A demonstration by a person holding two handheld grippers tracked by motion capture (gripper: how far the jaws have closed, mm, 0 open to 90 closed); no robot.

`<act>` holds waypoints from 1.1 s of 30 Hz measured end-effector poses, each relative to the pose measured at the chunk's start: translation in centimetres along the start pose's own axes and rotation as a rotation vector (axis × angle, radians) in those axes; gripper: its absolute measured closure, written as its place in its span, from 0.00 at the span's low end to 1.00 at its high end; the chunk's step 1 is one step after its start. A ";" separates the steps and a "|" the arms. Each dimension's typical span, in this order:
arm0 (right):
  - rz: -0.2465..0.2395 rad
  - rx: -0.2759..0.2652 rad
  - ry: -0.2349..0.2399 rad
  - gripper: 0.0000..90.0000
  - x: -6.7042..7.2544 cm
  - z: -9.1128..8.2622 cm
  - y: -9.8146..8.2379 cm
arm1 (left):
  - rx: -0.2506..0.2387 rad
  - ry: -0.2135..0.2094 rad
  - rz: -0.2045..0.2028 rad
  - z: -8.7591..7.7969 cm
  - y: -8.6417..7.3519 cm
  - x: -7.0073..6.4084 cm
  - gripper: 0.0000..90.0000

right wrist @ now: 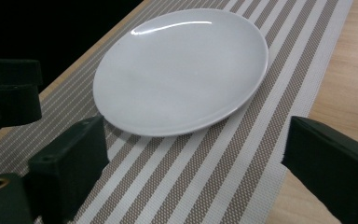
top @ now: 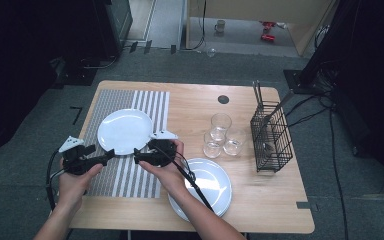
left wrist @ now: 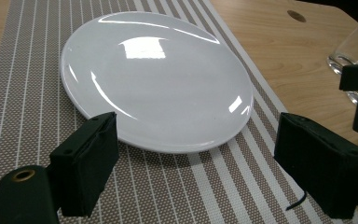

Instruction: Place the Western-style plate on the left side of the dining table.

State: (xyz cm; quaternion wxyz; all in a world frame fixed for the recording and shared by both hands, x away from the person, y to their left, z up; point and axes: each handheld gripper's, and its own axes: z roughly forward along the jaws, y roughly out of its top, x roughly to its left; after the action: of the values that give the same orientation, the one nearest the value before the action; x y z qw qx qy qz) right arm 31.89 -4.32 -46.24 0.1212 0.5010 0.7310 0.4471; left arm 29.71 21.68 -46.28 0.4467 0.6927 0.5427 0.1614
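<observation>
The two black jaws of the left gripper (left wrist: 196, 172) rise at the bottom of its own view, standing wide with nothing between them but striped mat. Just past them, toward 12 o'clock, lies the white plate (left wrist: 156, 79), flat on the placemat (left wrist: 23, 93), face up, its near rim close to the pads but clear of them. The right gripper (right wrist: 193, 172) is also spread wide and empty, and sees the same plate at about 11 o'clock.

In the high view the plate (top: 125, 131) sits on the upper half of the mat, on the left part of the table (top: 260, 200); the left gripper (top: 109, 155) is at its 7 o'clock and the right gripper (top: 139, 157) at its 5 o'clock.

The plate is slightly oval. Its long axis appears to run roughly from 8 to 2 o'clock in the high view; as a dish it points nowhere, only upward.

Likely trouble: the rim is thin, glossy and low, so a pad closing on it from one side could slip off or push the plate across the mat. Lifted by one edge, it could tip. Further out at 3 o'clock stand three glasses (top: 221, 135), and the stacked plates (top: 212, 187) lie under the right forearm, where a swing or the cable could catch them.
</observation>
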 end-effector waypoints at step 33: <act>-0.017 0.024 -0.025 0.00 0.1 -4.3 -3.5 | 0.106 0.040 0.109 0.5 -5.9 -3.2 0.12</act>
State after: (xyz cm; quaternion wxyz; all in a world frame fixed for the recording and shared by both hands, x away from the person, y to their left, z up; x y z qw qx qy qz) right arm 26.98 -6.87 -46.51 0.1281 0.5019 0.7389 0.4310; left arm 25.36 18.66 -50.41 0.3891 0.7407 0.5206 0.1702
